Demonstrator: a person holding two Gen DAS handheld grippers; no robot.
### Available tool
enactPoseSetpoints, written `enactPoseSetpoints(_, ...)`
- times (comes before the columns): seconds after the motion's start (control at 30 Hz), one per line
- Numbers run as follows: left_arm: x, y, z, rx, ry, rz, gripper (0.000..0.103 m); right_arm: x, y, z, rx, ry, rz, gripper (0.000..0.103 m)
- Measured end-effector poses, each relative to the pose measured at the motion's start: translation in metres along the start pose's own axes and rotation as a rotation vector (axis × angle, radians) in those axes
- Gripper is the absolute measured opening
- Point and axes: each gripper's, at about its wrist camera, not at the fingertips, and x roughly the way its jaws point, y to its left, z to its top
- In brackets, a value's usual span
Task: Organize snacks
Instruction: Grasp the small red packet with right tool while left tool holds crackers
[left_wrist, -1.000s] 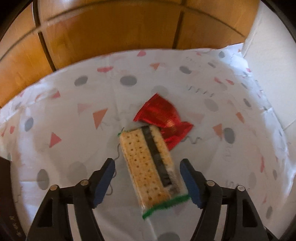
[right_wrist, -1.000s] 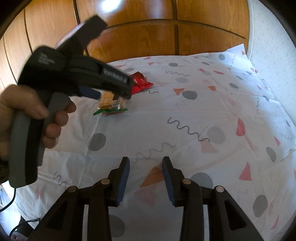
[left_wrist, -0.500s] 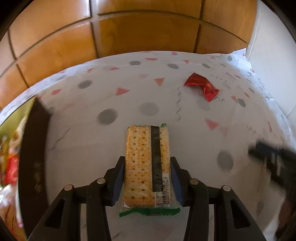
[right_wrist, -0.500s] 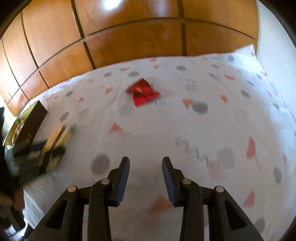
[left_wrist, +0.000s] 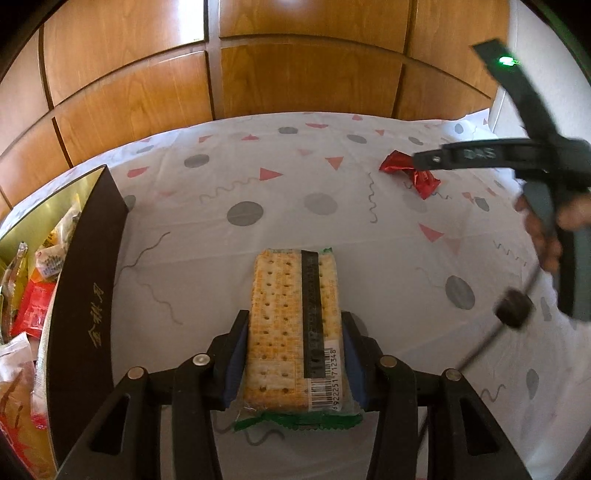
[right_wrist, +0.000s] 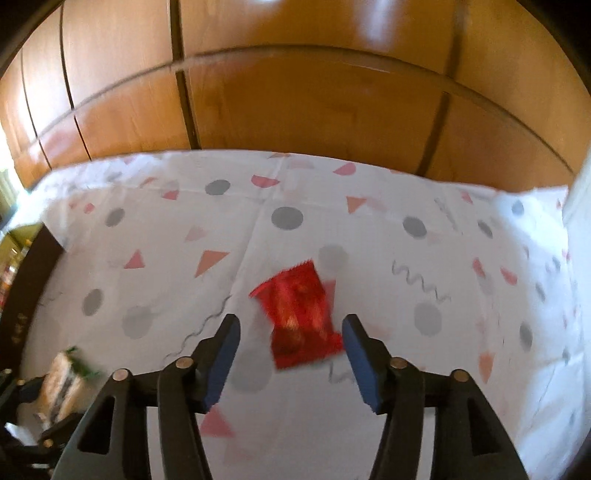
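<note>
Cracker pack (left_wrist: 293, 325) barcode reads 6922251712348; box (left_wrist: 86, 295) gilt characters.

The right gripper (right_wrist: 290, 350) points down at a white patterned tablecloth (right_wrist: 369, 236). Its jaws have just been opening and stand apart. A red snack packet (right_wrist: 299, 317) lies flat on the cloth between the blue fingertips (right_wrist: 360, 350), not gripped. At lower left, blurred, the left gripper (right_wrist: 26, 424) holds a cracker packet (right_wrist: 64, 380). Wooden panels (right_wrist: 314, 99) stand behind.

A red foil packet (right_wrist: 301, 317) is seen on a white cloth (left_wrist: 288, 199) patterned with grey dots and pink triangles.
</note>
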Motion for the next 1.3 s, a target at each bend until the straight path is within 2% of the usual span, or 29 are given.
enactPoseSetpoints(0.13, 0.0, 0.001, -0.001, -0.005, -0.006, -0.006, 0.047, 0.03, 0.006, 0.006, -0.082, 0.097, -0.015, 0.059)
enactPoseSetpoints(0.17, 0.0, 0.001, -0.001, -0.008, -0.007, -0.008, 0.047, 0.036, 0.007, 0.004, -0.084, 0.119, -0.018, 0.04)
enactPoseSetpoints(0.2, 0.0, 0.002, -0.001, -0.009, -0.007, -0.009, 0.047, 0.035, 0.007, 0.001, -0.071, 0.107, -0.003, 0.034)
enactPoseSetpoints(0.33, 0.0, 0.002, -0.002, -0.012, -0.01, -0.008, 0.047, 0.02, 0.013, -0.016, -0.041, 0.084, 0.012, 0.03)
enactPoseSetpoints(0.6, 0.001, 0.001, 0.0, -0.003, -0.005, 0.007, 0.047, -0.025, 0.034, -0.07, 0.018, 0.071, 0.044, 0.03)
enactPoseSetpoints(0.77, -0.001, -0.001, 0.0, -0.002, 0.006, 0.022, 0.047, -0.04, 0.047, -0.099, 0.013, 0.017, -0.006, 0.03)
enactPoseSetpoints(1.03, -0.014, 0.002, -0.005, -0.023, 0.031, 0.034, 0.047, -0.034, 0.044, -0.109, 0.075, -0.075, 0.003, 0.031)
enactPoseSetpoints(1.3, -0.049, 0.007, -0.004, -0.052, -0.005, 0.049, 0.047, -0.034, 0.047, -0.109, 0.062, -0.092, -0.02, 0.031)
